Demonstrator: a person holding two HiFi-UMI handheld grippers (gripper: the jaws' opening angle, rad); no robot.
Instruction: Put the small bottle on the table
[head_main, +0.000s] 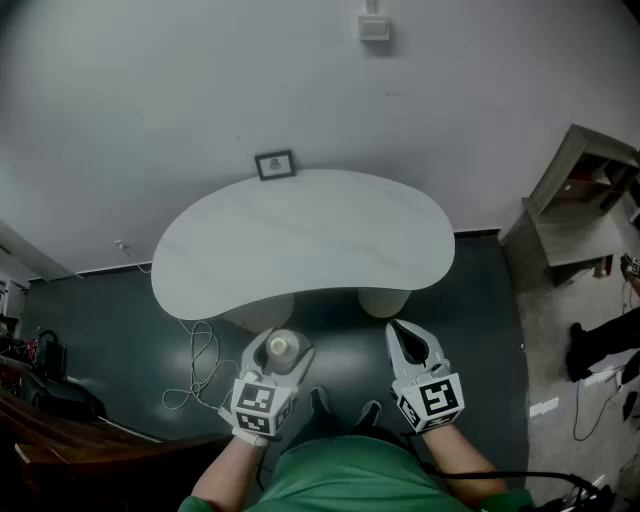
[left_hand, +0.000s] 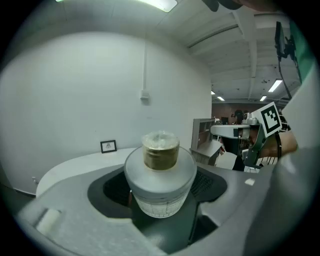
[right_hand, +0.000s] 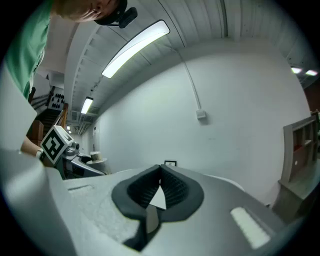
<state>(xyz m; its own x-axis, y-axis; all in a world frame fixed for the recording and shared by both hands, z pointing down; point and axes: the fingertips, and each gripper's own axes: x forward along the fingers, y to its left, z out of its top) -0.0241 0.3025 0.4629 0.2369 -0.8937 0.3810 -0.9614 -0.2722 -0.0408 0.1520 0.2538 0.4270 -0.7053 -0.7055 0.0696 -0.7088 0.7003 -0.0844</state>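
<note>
The small bottle (head_main: 281, 347) is white with a gold cap and stands upright between the jaws of my left gripper (head_main: 279, 342), which is shut on it. In the left gripper view the bottle (left_hand: 160, 187) fills the gap, with the dark pads pressed on both its sides. I hold it low, in front of the near edge of the white kidney-shaped table (head_main: 300, 240), above the dark floor. My right gripper (head_main: 405, 334) hovers beside it to the right, its jaws meeting at the tips with nothing in them (right_hand: 159, 171).
A small picture frame (head_main: 274, 165) stands at the table's far edge by the wall. A white cable (head_main: 200, 370) lies on the floor to the left. A grey shelf unit (head_main: 580, 190) is at the right, and a dark desk (head_main: 50, 420) at the lower left.
</note>
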